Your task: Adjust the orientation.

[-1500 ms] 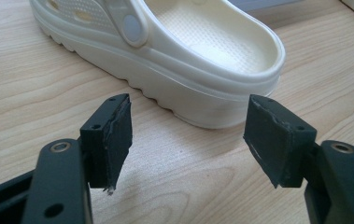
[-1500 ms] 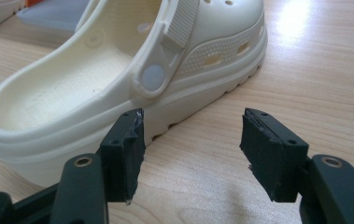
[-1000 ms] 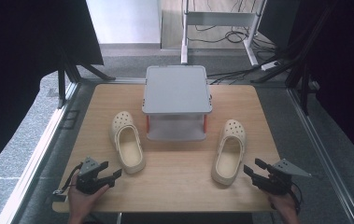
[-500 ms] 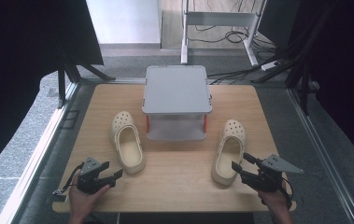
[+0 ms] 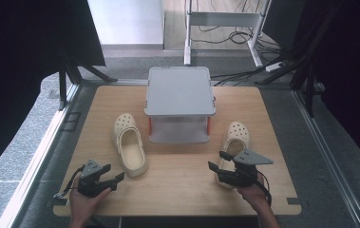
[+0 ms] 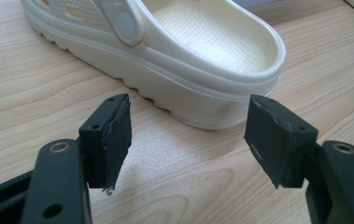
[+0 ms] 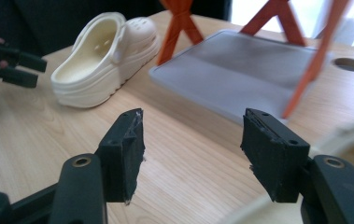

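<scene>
Cream foam makes up both clogs on the wooden desk. Taking the grey two-tier rack at the desk's middle as the landmark, the left clog lies off the rack's left front corner, its heel toward the person, and the right clog lies off the rack's right front corner, toe toward the far edge.

Seen from above, the left tool sits nearer the person than the rack, just short of the left clog's heel. In the left gripper view its jaws stand wide apart, released and holding nothing, with the rounded heel framed between them, close but not touching. Bare wood lies between tool and shoe.

The right tool hovers over the heel end of the right clog, in front of the rack's right leg. The right gripper view shows its jaws also spread and empty; a pale blurred curve of clog rim runs under the right jaw. Beyond them lie the rack's lower shelf and its orange legs, then the left clog farther off, with the left tool at that picture's left edge.
</scene>
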`<control>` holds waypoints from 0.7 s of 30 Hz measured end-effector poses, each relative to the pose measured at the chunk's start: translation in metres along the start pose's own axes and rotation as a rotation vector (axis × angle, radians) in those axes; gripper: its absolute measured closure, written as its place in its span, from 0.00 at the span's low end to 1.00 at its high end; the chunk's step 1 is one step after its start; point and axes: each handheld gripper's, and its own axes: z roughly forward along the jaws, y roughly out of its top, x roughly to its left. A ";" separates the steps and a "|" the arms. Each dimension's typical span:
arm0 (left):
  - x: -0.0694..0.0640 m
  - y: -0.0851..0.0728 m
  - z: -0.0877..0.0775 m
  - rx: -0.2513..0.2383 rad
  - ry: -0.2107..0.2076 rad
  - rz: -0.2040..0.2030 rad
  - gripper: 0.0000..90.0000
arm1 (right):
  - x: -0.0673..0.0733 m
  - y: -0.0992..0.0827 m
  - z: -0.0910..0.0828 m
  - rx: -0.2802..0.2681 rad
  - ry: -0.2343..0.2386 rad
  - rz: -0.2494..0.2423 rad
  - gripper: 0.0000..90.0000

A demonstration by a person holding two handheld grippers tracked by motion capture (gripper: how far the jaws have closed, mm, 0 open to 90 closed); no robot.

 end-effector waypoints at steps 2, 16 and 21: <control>0.000 0.000 -0.001 -0.001 -0.001 -0.004 0.36 | 0.004 0.002 0.008 0.011 0.027 0.003 0.44; 0.000 -0.001 -0.001 0.007 0.008 0.005 0.36 | 0.012 0.023 0.053 0.074 0.070 0.029 0.47; 0.002 -0.001 -0.005 0.001 0.020 0.010 0.36 | 0.026 0.038 0.076 0.091 0.108 0.006 0.47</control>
